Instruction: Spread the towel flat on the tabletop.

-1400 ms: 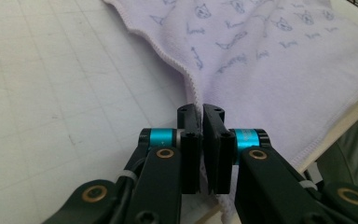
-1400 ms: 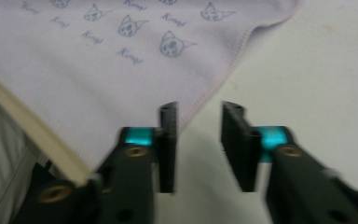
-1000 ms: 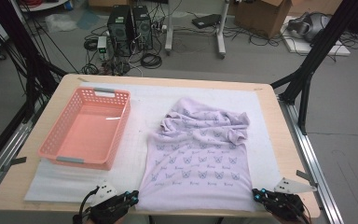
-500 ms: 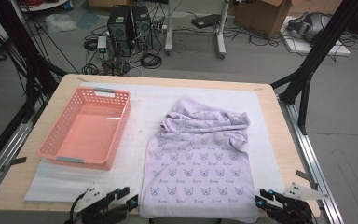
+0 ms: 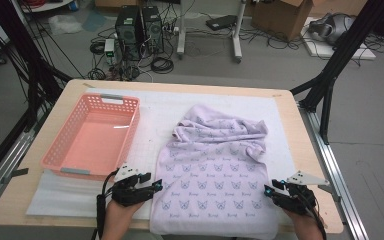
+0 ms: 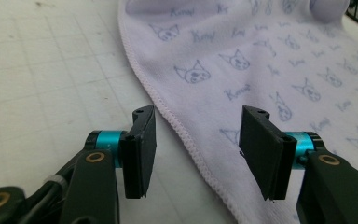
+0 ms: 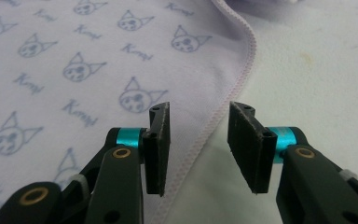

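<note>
A lavender towel [image 5: 215, 170] printed with small cat faces lies on the white mat, flat at the front and bunched at its far end. My left gripper [image 5: 157, 186] sits at the towel's left hem near the front. Its jaws have just been opening and stand apart [image 6: 193, 135], and the hem [image 6: 186, 140] runs under the gap untouched. My right gripper [image 5: 270, 191] is at the towel's right hem. Its jaws have also just been opening [image 7: 199, 126], and the stitched edge [image 7: 214, 121] passes below them without being pressed.
An empty pink basket [image 5: 92, 140] stands on the left of the wooden table [image 5: 292, 135]. The white mat [image 5: 160, 110] covers most of the top. Computer cases, cables and stand legs are on the floor beyond the far edge.
Both grippers have come forward from the table's front edge to the towel's two side hems. Their jaws have gone from shut to apart.
</note>
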`<state>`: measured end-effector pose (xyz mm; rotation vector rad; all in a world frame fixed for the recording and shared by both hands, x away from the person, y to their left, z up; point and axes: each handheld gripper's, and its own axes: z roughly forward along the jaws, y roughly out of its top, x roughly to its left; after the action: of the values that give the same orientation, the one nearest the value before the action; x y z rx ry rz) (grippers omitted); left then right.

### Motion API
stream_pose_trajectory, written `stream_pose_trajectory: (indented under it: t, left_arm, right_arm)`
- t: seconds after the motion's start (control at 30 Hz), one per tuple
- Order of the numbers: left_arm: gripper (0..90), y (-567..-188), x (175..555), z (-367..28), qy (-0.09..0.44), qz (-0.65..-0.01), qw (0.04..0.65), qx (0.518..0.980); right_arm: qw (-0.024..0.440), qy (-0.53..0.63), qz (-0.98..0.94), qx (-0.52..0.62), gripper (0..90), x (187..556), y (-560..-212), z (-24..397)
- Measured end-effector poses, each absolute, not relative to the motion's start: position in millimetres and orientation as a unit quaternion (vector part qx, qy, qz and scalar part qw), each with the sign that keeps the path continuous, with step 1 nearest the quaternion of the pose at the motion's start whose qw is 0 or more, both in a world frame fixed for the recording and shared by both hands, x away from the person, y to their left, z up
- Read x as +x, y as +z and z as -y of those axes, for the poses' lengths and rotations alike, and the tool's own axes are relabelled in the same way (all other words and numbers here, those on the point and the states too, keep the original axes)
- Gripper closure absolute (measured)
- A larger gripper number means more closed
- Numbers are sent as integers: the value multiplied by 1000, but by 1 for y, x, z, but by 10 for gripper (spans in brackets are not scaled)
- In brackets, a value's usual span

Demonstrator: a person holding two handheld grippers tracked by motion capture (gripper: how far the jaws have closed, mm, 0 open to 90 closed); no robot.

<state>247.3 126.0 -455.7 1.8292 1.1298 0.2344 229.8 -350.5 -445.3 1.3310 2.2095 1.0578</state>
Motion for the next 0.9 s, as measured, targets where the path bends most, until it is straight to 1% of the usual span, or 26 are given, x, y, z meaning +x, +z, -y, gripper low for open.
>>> stream_pose_trajectory:
  t: [0.1, 0.13, 0.17, 0.2, 0.27, 0.33, 0.43, 0.53, 0.7, 0.77, 0.8, 0.83, 0.87, 0.9]
  left_arm:
    - [474, -454, 247, -121, 111, -443, 453, 766]
    - [519, -454, 245, -120, 120, -440, 447, 769]
    - [619, -455, 244, -119, 131, -436, 444, 772]
    - [692, -455, 242, -119, 142, -431, 438, 776]
    - [873, -455, 241, -123, 119, -434, 442, 776]
    - [880, -454, 237, -126, 112, -439, 445, 772]
    - [881, -452, 228, -134, 110, -441, 449, 769]
    - [882, -448, 224, -142, 110, -442, 458, 763]
    - [882, -446, 216, -143, 98, -438, 468, 761]
    - [875, -446, 217, -142, 105, -438, 477, 755]
    - [845, -446, 218, -141, 112, -438, 484, 749]
    - [761, -448, 221, -140, 111, -441, 491, 743]
    - [635, -449, 225, -138, 104, -451, 495, 736]
    - [539, -450, 229, -137, 96, -456, 496, 733]
  right_arm:
    - [181, 363, -787, 465, 624, 232, -447, 349]
    - [181, 362, -785, 469, 675, 232, -447, 349]
    - [178, 363, -785, 469, 788, 232, -447, 350]
    - [168, 368, -786, 468, 868, 231, -447, 351]
    - [164, 367, -786, 469, 877, 229, -446, 350]
    - [157, 367, -789, 466, 882, 226, -445, 352]
    - [146, 377, -785, 469, 884, 219, -444, 361]
    - [146, 382, -783, 469, 885, 213, -441, 367]
    - [134, 389, -786, 461, 886, 204, -434, 375]
    - [135, 398, -779, 465, 873, 202, -432, 378]
    - [137, 404, -776, 464, 851, 203, -432, 378]
    - [143, 405, -776, 462, 785, 205, -432, 376]
    - [148, 407, -774, 462, 702, 207, -433, 374]
    - [144, 412, -770, 465, 638, 209, -433, 372]
